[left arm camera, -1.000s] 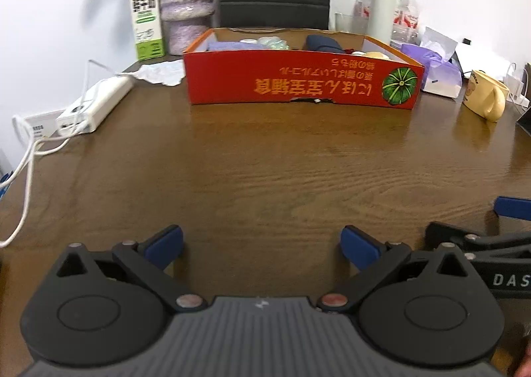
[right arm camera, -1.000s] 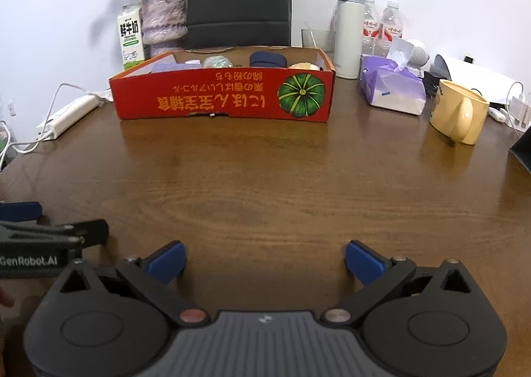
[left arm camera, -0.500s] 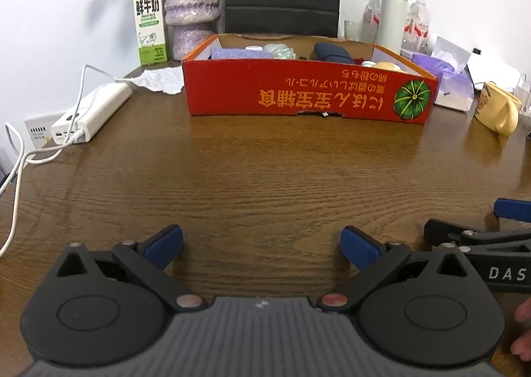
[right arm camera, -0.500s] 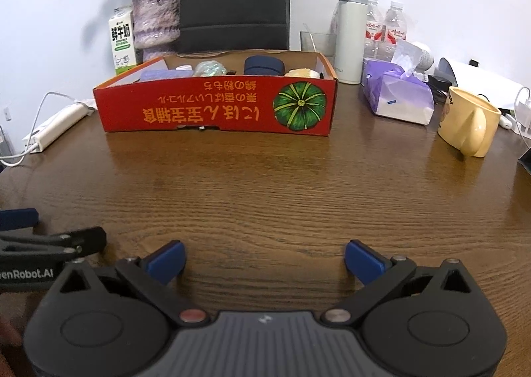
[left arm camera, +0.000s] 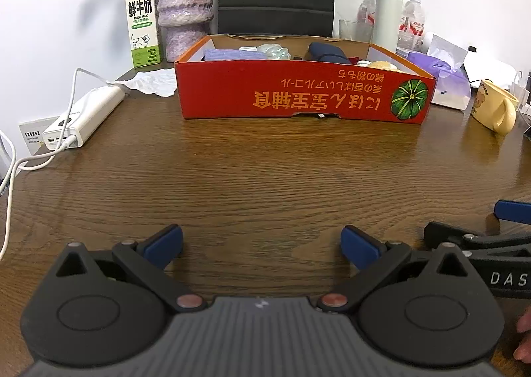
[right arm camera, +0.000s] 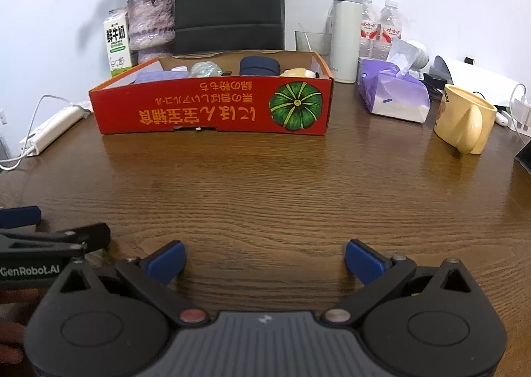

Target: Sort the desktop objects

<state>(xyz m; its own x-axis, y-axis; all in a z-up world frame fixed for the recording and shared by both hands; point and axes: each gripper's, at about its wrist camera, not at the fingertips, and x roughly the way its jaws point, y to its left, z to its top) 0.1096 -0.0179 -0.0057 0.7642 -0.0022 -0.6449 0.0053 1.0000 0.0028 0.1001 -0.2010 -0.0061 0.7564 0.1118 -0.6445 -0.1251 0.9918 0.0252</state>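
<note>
Left gripper (left arm camera: 262,244) and right gripper (right arm camera: 265,259): jaws spread wide, holding nothing, low over the table (right arm camera: 298,184). Red box (right arm camera: 212,108), across the table ahead, holds the sorted objects; it carries inverted orange script and a pumpkin graphic. Milk carton (left arm camera: 142,21) reads "FRESH MILK". The left gripper's side reads "GenRobot.AI".

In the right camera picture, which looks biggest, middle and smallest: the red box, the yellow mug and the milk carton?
1. Red box, by far the largest.
2. Yellow mug.
3. Milk carton, though it stands farther back, so mug versus carton is unsure.
</note>
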